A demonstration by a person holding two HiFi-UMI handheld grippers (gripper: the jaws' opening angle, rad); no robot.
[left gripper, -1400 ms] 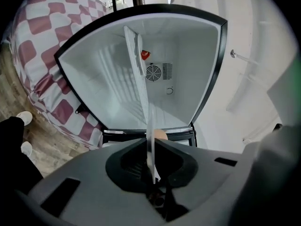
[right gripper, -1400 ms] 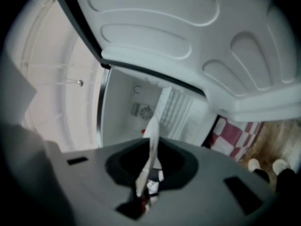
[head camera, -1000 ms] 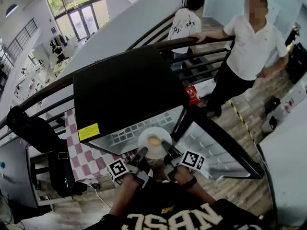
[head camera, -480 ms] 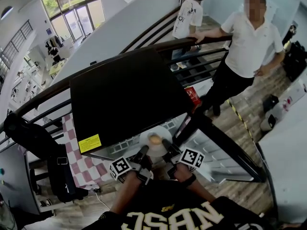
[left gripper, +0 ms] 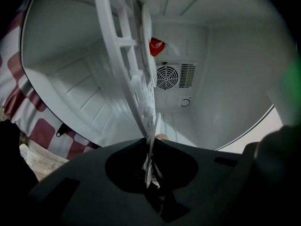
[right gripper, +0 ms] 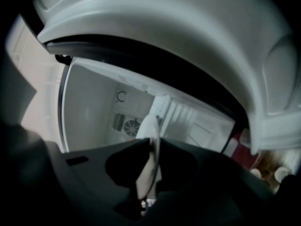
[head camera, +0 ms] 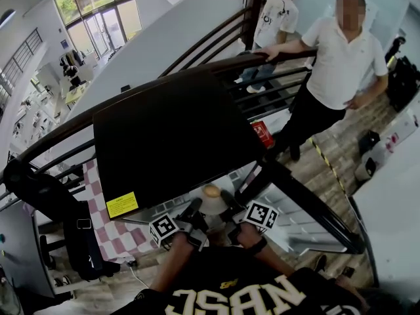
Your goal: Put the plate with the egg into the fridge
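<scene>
**Plate w/ egg at fridge mouth, both tools clamped on rim**

The white plate (head camera: 213,206) w/ the egg (head camera: 211,191) on it sits at the open front of the fridge (head camera: 170,130), its far side tucked under the black top's front edge. Left tool (head camera: 195,207) pinches the plate's near-left rim, right tool (head camera: 226,198) the near-right rim. Each gripper view shows the jaws closed onto the thin rim, seen edge-on. In the left gripper view the plate lines up w/ a white grid shelf (left gripper: 126,65) inside; touching or not, can't tell. Back wall has a round fan vent (left gripper: 168,76) & a red item (left gripper: 156,47). Fridge door (head camera: 292,223) stands open at right. Yellow sticker (head camera: 123,204) on the top's near corner. Red-white check cloth (head camera: 108,225) left of fridge. Person in white shirt (head camera: 344,51) leans on the railing (head camera: 275,56) beyond.
</scene>
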